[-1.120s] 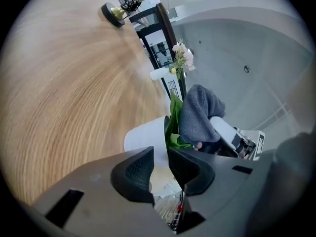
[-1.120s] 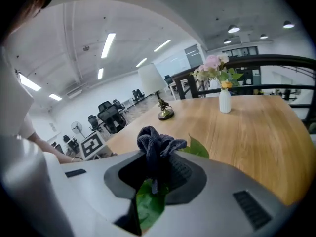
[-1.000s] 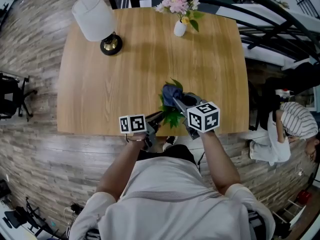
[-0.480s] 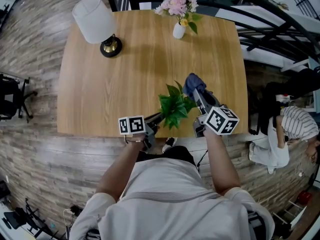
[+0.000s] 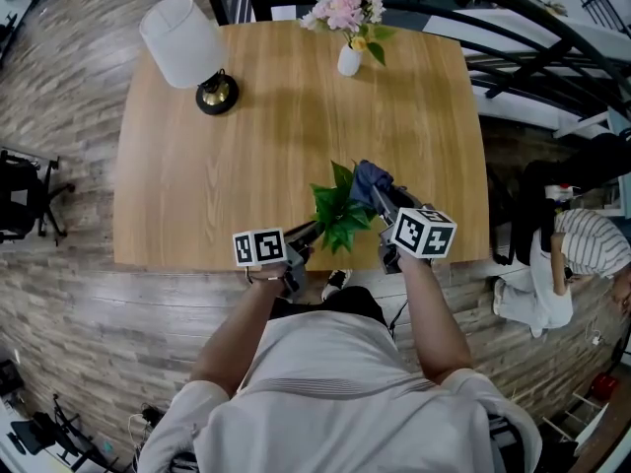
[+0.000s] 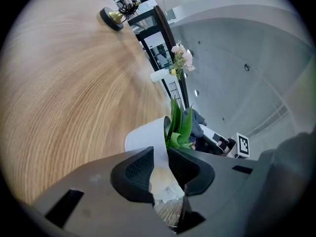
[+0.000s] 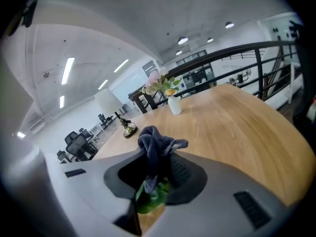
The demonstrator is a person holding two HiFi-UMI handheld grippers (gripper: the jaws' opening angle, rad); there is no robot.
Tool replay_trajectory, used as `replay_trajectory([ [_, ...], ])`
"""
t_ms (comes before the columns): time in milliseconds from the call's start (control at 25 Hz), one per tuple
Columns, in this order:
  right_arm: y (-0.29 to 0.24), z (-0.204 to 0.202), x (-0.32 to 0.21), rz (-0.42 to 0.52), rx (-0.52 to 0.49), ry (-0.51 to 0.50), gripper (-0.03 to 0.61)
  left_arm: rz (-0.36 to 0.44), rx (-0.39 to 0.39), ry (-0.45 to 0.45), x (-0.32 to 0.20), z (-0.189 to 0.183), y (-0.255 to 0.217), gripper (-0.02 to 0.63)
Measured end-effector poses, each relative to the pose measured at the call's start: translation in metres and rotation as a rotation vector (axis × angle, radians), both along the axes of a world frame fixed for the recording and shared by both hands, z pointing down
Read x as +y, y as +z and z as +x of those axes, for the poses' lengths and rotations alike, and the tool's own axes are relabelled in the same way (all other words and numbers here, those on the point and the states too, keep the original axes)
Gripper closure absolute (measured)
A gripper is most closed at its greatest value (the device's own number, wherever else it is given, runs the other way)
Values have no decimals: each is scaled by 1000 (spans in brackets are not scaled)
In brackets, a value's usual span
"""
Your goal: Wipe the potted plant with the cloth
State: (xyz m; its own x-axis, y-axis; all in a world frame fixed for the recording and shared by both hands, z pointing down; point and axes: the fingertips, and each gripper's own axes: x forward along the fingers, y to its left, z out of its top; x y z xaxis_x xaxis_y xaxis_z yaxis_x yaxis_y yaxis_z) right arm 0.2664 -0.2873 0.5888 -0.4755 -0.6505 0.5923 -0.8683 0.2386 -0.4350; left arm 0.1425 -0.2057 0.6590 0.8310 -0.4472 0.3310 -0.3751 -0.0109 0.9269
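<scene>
A small green plant [image 5: 340, 215] in a white pot [image 6: 147, 138] stands near the table's front edge. My left gripper [image 5: 308, 235] is shut on the pot's rim, one pad inside and one outside [image 6: 160, 168]. My right gripper [image 5: 381, 198] is shut on a bunched dark blue cloth [image 5: 367, 178], pressed against the right side of the leaves. In the right gripper view the cloth [image 7: 155, 146] sticks up between the jaws, with a green leaf [image 7: 149, 200] just below it. The leaves [image 6: 178, 126] and the cloth [image 6: 197, 120] behind them show in the left gripper view.
A white-shaded lamp [image 5: 185, 45] stands at the table's back left. A white vase of pink flowers [image 5: 349, 26] is at the back middle. The wooden table [image 5: 197, 166] ends just in front of the pot. A seated person [image 5: 572, 254] is at the right, an office chair [image 5: 22, 190] at the left.
The right gripper swung the cloth off the top of the plant to the right, then came back left against the leaves. The left gripper and pot stayed put.
</scene>
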Motion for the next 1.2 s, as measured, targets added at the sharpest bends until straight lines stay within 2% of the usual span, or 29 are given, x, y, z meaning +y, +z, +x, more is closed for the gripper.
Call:
replay_trajectory([
  [120,-21,24,-4,92,61,61,442,4,-3,0,0,-1,0,519],
  [200,-35,31,0,112,16,69,442,7,-7,3,0,0,0,518],
  [360,-42,3,30,3,-253,-23,443,7,-8,2,0,-1,1,518],
  [400,-38,-6,40,-35,-293,-55,443,7,-8,2,0,-1,1,517],
  [520,-7,-16,61,-156,-275,-100,442,9,-12,1,-1,0,-1,515],
  [640,20,0,63,-191,-186,-35,442,9,-14,0,-2,-1,1,515],
  [760,24,25,58,-147,-95,42,442,4,-9,1,-1,-1,2,515],
  [840,16,41,55,-84,-6,83,443,2,-5,1,-1,-1,2,512],
  [920,-3,50,53,-3,32,110,443,1,-3,4,-1,-1,2,512],
  [1000,-31,45,53,76,-16,97,443,-1,-2,8,-2,-1,2,512],
  [1080,-58,26,58,125,-123,36,443,-3,-2,12,-2,-2,2,512],
  [1200,-78,-17,76,105,-289,-108,443,-4,0,14,-2,-2,2,512],
])
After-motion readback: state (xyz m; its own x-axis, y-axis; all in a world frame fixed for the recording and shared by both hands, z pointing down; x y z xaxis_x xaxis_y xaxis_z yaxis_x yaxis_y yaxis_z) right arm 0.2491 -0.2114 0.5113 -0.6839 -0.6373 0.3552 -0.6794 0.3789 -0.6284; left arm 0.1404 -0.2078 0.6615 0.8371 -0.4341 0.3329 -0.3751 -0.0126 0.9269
